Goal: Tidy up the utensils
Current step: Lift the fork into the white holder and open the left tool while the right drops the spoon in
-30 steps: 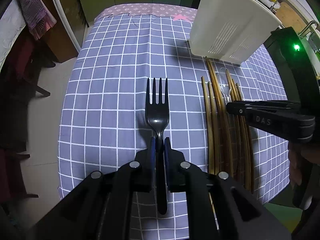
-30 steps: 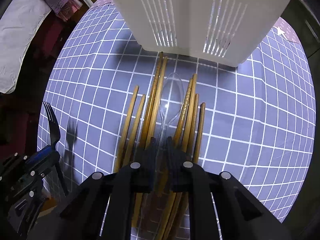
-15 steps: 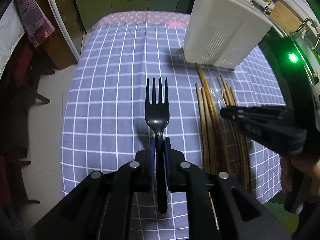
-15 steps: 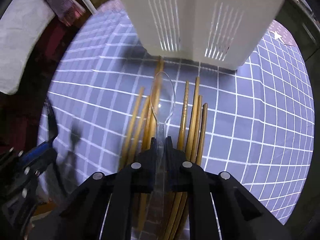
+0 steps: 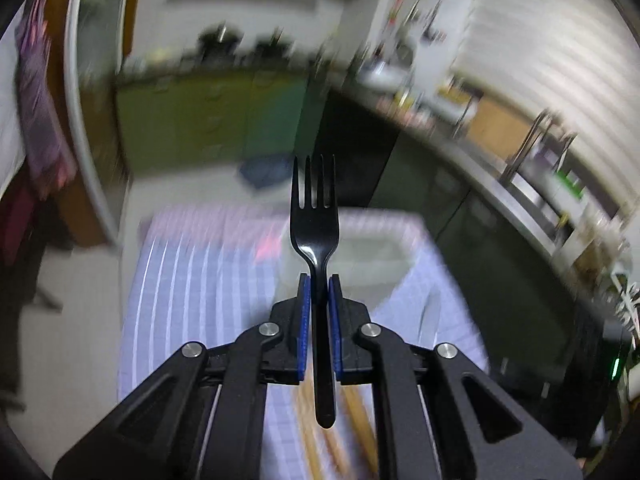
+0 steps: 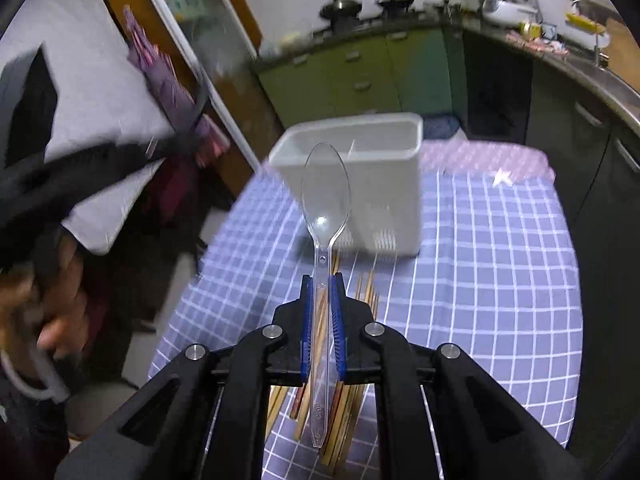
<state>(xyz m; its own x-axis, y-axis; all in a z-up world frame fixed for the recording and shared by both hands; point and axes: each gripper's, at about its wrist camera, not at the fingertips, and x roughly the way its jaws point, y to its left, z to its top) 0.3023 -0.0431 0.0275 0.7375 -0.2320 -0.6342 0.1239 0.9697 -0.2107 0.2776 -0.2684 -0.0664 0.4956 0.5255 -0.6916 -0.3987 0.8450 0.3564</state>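
Note:
My left gripper (image 5: 318, 280) is shut on a black plastic fork (image 5: 315, 224), tines pointing up and away, held high above the table. Beyond the fork a white utensil holder (image 5: 368, 256) shows blurred on the blue checked cloth. My right gripper (image 6: 322, 280) is shut on a clear plastic spoon (image 6: 326, 192), bowl forward, lifted in front of the white utensil holder (image 6: 376, 184). Several wooden chopsticks (image 6: 348, 412) lie on the cloth beneath the right gripper. The chopsticks (image 5: 356, 420) appear blurred under the left one. A hand with the left tool (image 6: 48, 200) shows at the left of the right wrist view.
The blue checked tablecloth (image 6: 500, 264) covers the table, its edges dropping off left and right. Green kitchen cabinets (image 6: 352, 72) and a dark counter (image 6: 580, 92) stand behind the table. A stove with pots (image 6: 360, 10) lies far back. Hanging fabric (image 5: 40, 92) is at the left.
Both grippers rose and tilted upward, lifting the fork and the spoon off the cloth. The holder's open top now shows, and the chopsticks stay on the table.

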